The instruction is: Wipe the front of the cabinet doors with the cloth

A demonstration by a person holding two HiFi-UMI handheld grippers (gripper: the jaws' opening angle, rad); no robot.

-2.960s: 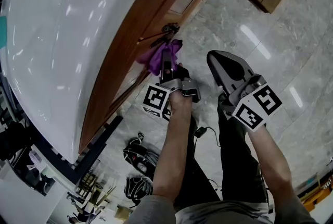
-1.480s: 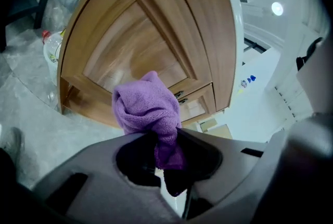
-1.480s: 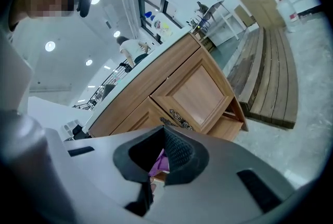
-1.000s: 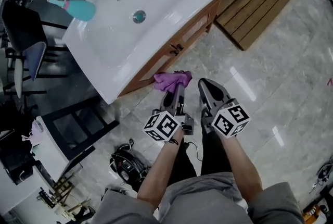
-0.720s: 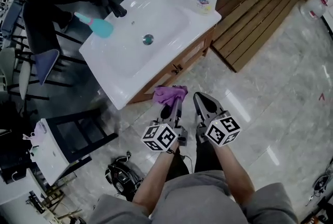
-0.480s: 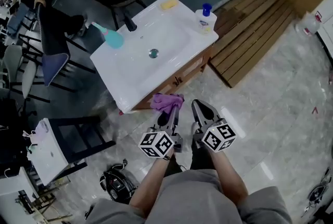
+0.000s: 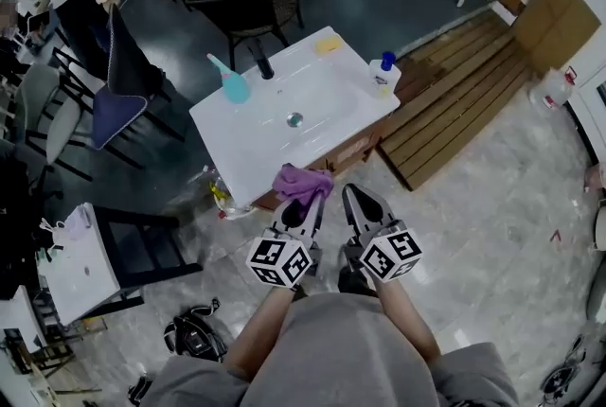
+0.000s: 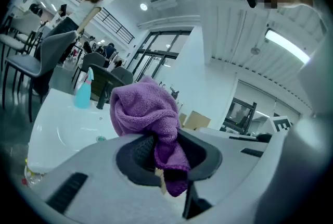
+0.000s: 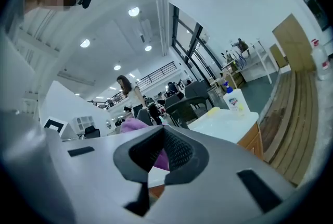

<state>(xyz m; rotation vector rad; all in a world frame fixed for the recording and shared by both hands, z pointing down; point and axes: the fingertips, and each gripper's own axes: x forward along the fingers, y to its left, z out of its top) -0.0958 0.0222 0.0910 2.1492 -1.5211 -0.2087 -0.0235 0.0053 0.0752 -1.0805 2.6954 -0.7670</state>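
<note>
Left gripper, pinched on the purple cloth, is held away from the cabinet doors, so the cloth should be lowered and pressed flat against them.

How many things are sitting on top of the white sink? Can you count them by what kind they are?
Bottles: 2 (teal spray bottle, white pump bottle with a blue top)
Yellow block, sponge or soap, can't tell: 1
Black tap: 1
Total: 4
</note>
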